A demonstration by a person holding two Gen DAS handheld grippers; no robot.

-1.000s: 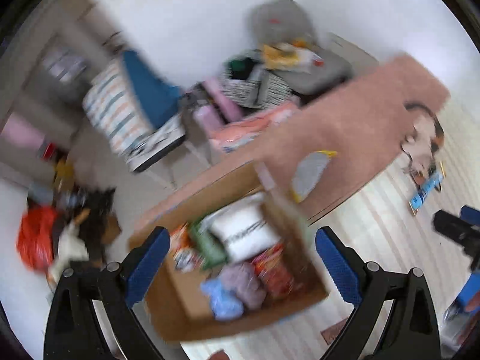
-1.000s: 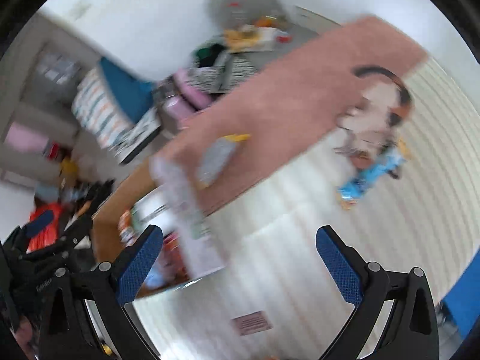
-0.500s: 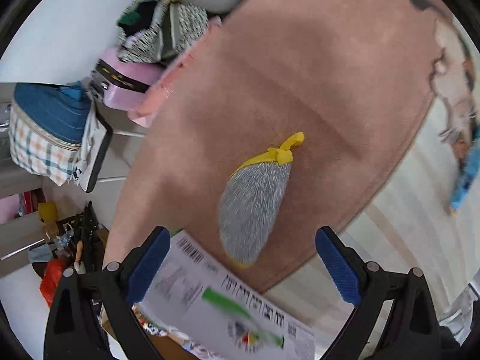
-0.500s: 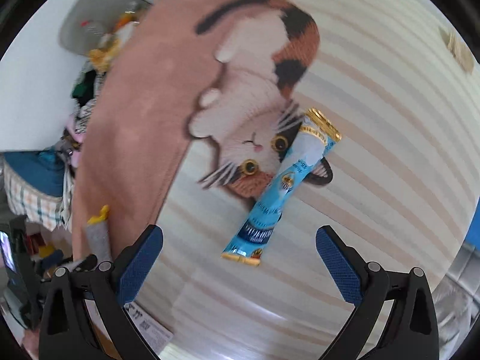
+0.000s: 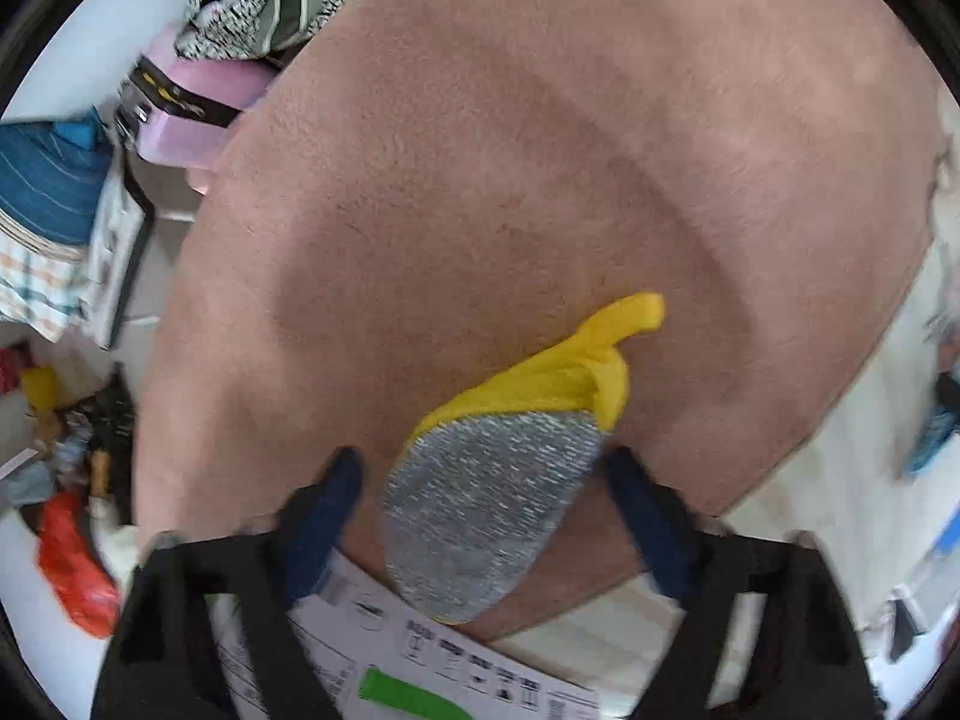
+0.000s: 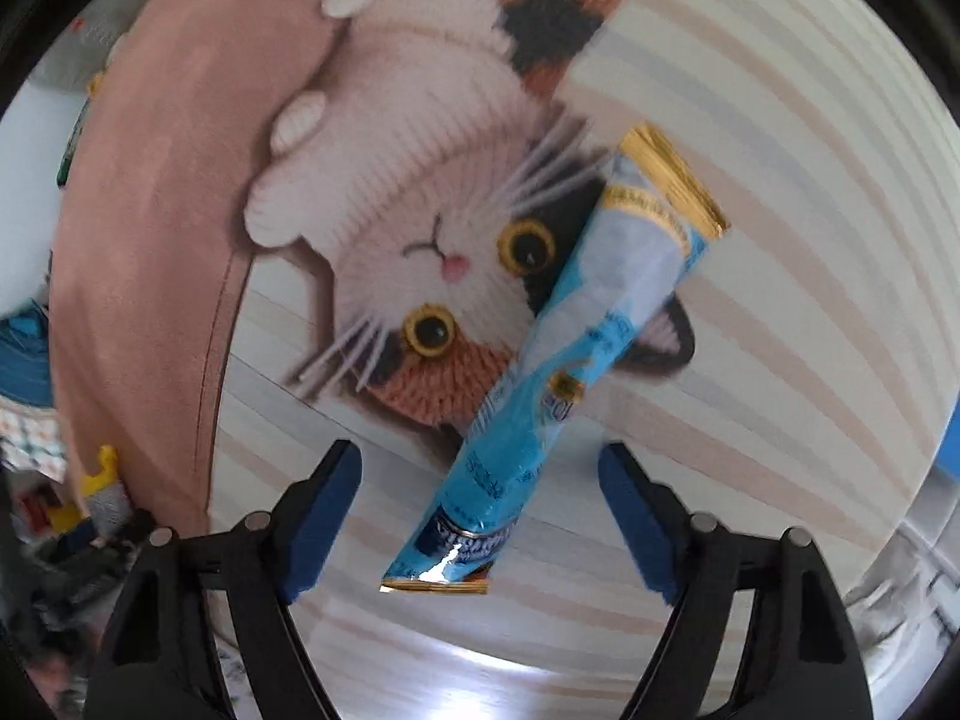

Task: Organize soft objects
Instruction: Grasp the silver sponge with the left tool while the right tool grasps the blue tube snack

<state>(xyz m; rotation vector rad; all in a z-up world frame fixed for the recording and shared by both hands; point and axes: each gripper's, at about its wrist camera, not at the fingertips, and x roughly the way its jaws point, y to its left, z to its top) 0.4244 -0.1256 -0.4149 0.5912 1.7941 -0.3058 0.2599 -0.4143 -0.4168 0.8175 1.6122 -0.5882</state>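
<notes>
A grey and yellow scrub pad lies on the pink rug. My left gripper is open, with its blue fingers on either side of the pad's grey end. A long blue snack packet lies on the striped mat, partly over a cat picture. My right gripper is open and its fingers straddle the packet's lower end. The scrub pad also shows small at the left edge of the right wrist view.
A cardboard box flap with a printed label lies under the left gripper. Bags and folded clothes are piled beyond the rug's far edge. More clutter and an orange bag lie at the left.
Both grippers have dropped closer to the floor. The left one has closed in around the scrub pad and the right one around the blue packet. Both stay open.
</notes>
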